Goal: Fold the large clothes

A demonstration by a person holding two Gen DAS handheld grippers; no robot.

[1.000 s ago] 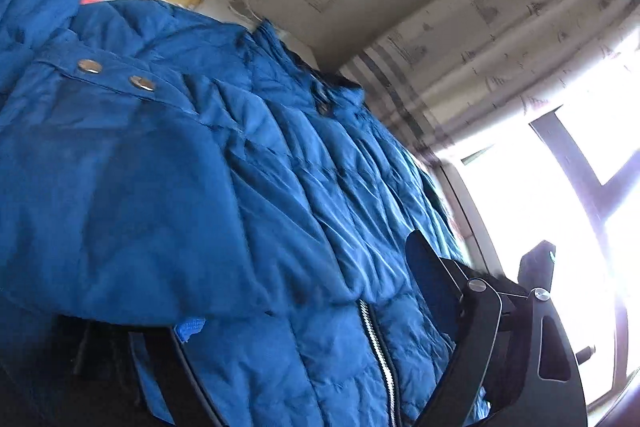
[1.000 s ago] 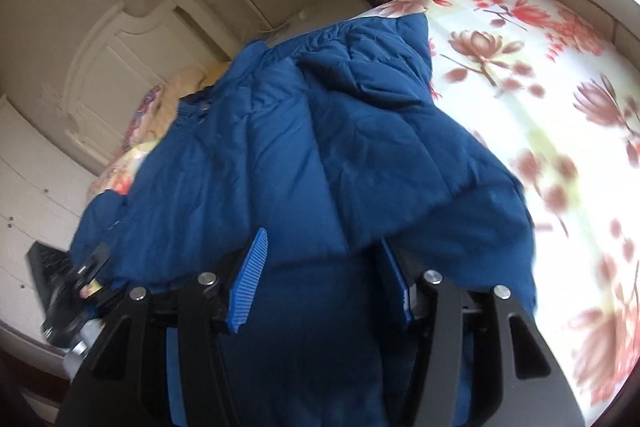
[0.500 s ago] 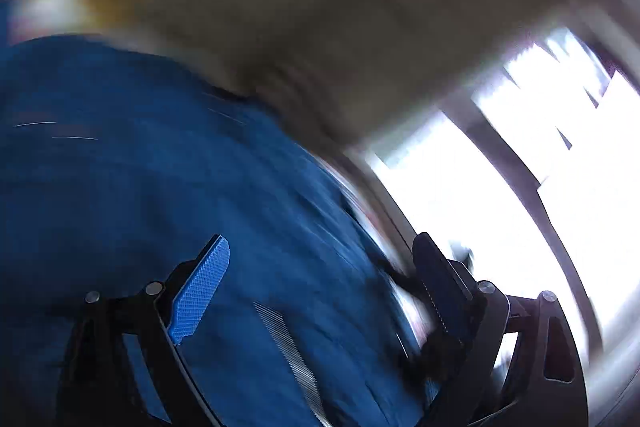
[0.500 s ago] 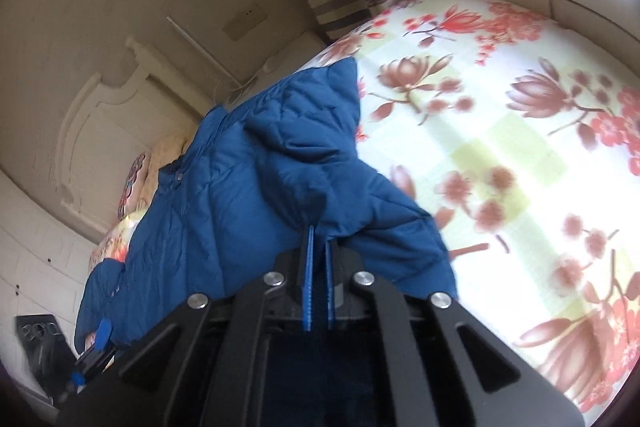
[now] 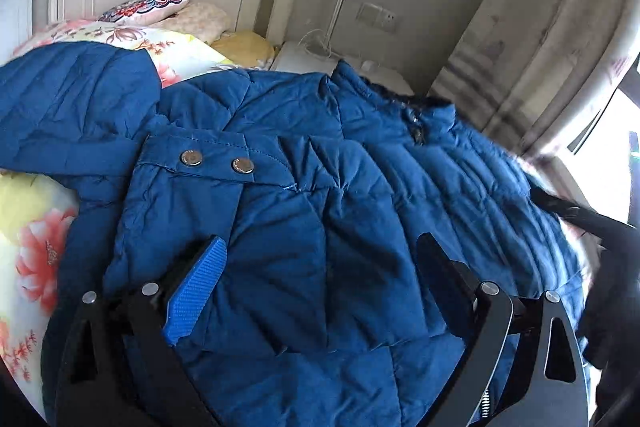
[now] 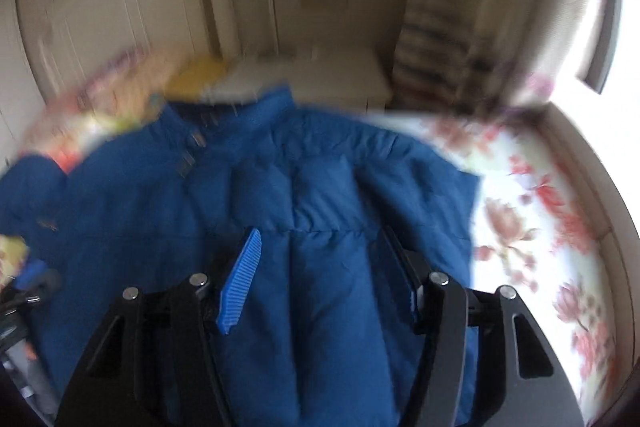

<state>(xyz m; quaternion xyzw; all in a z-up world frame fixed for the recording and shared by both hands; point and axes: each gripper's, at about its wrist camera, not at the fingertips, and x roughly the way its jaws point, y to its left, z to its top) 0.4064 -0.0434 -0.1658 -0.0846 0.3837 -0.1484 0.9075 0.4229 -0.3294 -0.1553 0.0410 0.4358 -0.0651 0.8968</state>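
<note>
While both my left gripper (image 5: 320, 267) and right gripper (image 6: 320, 263) hang spread wide with nothing between their jaws, the blue puffer jacket (image 5: 320, 187) sprawls across the floral bedsheet (image 6: 540, 211), filling the centre and lower half of both frames. I judge it soft, bulky, light and slick, so I would pinch a stitched hem or the flap with 2 snaps (image 5: 216, 161) at centre left.
</note>
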